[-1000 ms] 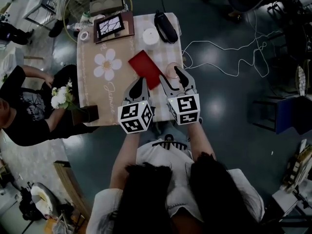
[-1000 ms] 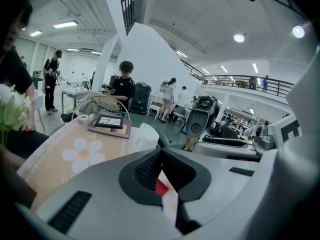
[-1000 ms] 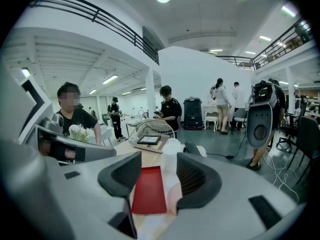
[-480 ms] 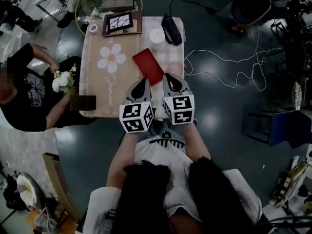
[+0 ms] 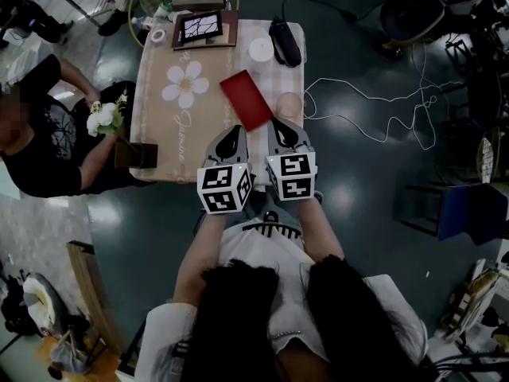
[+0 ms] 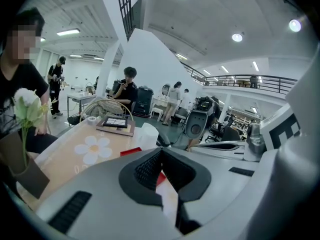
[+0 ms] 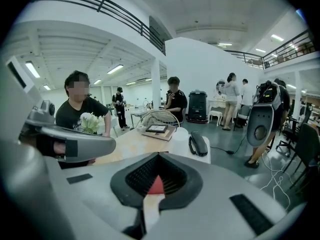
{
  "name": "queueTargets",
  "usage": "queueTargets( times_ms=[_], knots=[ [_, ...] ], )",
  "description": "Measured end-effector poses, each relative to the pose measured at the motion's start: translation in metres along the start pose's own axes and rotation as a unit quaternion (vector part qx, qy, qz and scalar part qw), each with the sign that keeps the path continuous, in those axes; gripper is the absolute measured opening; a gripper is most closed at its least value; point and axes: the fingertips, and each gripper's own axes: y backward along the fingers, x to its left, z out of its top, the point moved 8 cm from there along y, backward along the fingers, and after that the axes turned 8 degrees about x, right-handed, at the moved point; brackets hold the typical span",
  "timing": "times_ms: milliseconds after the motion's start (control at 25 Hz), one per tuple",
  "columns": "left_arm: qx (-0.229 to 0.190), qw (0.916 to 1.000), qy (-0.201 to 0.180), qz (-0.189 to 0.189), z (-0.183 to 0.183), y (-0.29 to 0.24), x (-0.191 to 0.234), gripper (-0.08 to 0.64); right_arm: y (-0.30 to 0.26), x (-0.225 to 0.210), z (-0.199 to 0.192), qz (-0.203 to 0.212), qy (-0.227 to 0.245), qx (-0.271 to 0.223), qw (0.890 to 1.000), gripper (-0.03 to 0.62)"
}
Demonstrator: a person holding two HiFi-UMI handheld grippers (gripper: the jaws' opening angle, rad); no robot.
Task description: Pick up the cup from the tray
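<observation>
We are holding the left gripper and right gripper at the near edge of the surface, both sets of jaws closed and empty. The cup is standing upright just ahead of the right gripper, the nearer one, beside a red card.

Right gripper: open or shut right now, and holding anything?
Shut, empty. The right gripper has its jaws together with nothing between them; the cup stands apart on the table.

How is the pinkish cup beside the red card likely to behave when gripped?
The cup looks small and translucent, so probably light, thin and easily squashed. It stands upright close to the table edge; a sideways nudge might tip it or push it off.
</observation>
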Motion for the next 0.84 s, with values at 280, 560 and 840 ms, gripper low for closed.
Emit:
queueTargets(
  times_ms=[280,560,840],
  knots=[
    [-0.007,0.9999,0.012,0.001,0.0,-0.001,0.001,0.009,-0.002,0.005,-0.003,0.003,0.009,0.007,1.0,0.008],
    [-0.006,0.9999,0.009,-0.005,0.0,-0.003,0.002,0.009,-0.005,0.009,0.0,-0.001,0.014,0.005,1.0,0.008],
    [-0.003,0.9999,0.009,-0.008,0.003,-0.004,0.005,0.009,-0.009,0.013,0.001,0.0,0.013,0.003,1.0,0.008]
  ],
)
